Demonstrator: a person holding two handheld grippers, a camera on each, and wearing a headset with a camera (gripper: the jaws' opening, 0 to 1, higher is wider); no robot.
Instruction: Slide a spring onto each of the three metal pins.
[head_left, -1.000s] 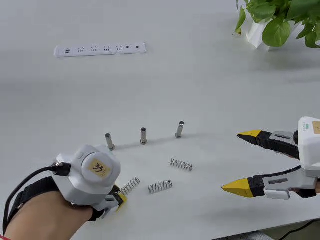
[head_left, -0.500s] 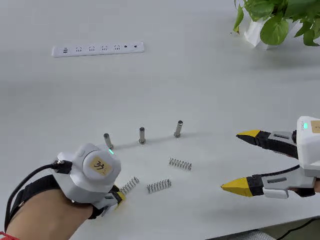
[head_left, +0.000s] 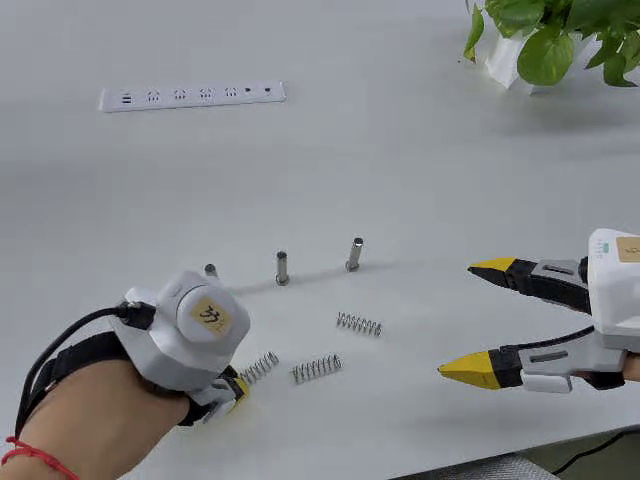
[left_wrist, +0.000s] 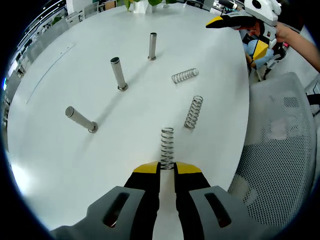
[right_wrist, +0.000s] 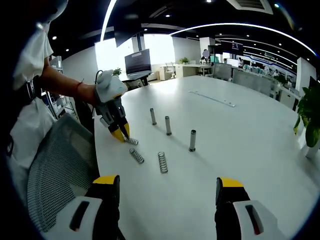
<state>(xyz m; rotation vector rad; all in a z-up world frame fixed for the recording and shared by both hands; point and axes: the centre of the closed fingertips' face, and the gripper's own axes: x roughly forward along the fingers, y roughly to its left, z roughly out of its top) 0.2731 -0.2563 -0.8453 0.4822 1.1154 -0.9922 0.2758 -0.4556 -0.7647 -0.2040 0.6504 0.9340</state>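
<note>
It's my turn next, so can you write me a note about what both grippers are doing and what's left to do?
Left gripper: shut on the end of the near spring, which lies on the table.
Right gripper: open, empty, off to the side.
Two other springs lie loose.
Three pins stand upright, all bare.
Done: nothing fitted.
Left: all three springs onto pins.

A wide white table (head_left: 420, 160) with a curved edge stretches ahead of the right gripper (head_left: 475, 318). Far ahead of that gripper lies a white power strip (head_left: 192, 96). Off to its right, a leafy green plant (head_left: 560, 35) stands in a white pot (head_left: 505, 62). A grey mesh chair (left_wrist: 280, 145) sits just right of the left gripper (left_wrist: 167, 167). Curved light strips (right_wrist: 235, 27) cross a dark ceiling (right_wrist: 175, 15), and a bright window (right_wrist: 112, 55) glows beyond the table.
</note>
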